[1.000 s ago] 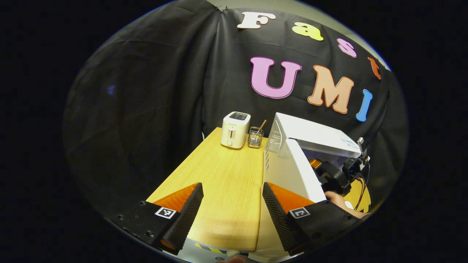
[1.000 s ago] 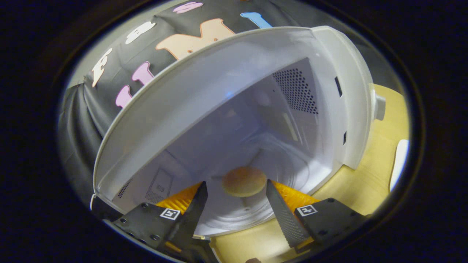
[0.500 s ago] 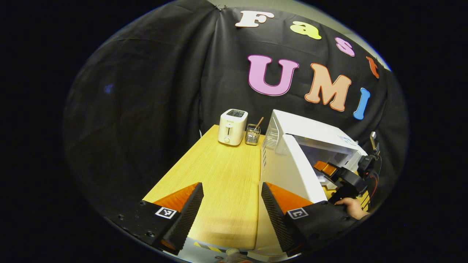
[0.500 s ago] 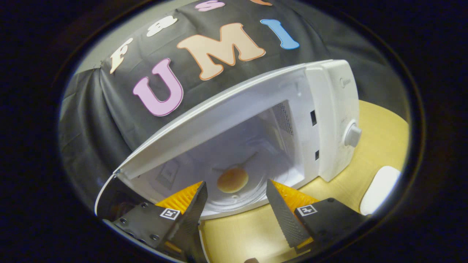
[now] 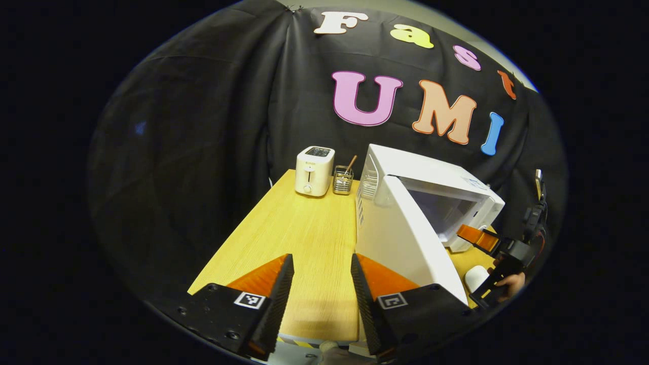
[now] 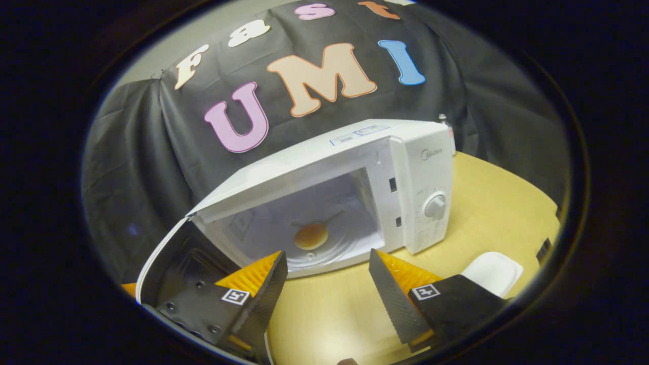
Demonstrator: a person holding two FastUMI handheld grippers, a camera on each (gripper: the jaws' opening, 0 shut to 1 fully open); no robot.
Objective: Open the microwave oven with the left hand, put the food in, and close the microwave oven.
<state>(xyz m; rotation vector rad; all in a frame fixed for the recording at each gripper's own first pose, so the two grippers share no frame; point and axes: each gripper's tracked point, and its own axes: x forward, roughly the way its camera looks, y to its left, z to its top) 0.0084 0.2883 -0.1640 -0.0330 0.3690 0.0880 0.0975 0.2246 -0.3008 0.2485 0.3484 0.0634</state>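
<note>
A white microwave oven (image 6: 355, 167) stands on the wooden table (image 6: 502, 213) with its door (image 6: 172, 258) swung wide open to the left. A round golden piece of food (image 6: 311, 236) lies on the turntable inside. My right gripper (image 6: 327, 284) is open and empty, held back in front of the cavity. In the left gripper view the open door (image 5: 405, 238) stands just right of my left gripper (image 5: 319, 294), which is open and holds nothing. The right gripper (image 5: 499, 253) and the hand holding it appear beyond the door there.
A white toaster (image 5: 314, 170) and a small wire holder with a stick (image 5: 343, 181) stand at the table's far end. A white dish (image 6: 492, 272) lies on the table right of my right gripper, below the microwave's control knob (image 6: 435, 207).
My right gripper has drawn back out of the microwave, leaving the food on the turntable. My left gripper has pulled back a little and its fingers have narrowed slightly.
</note>
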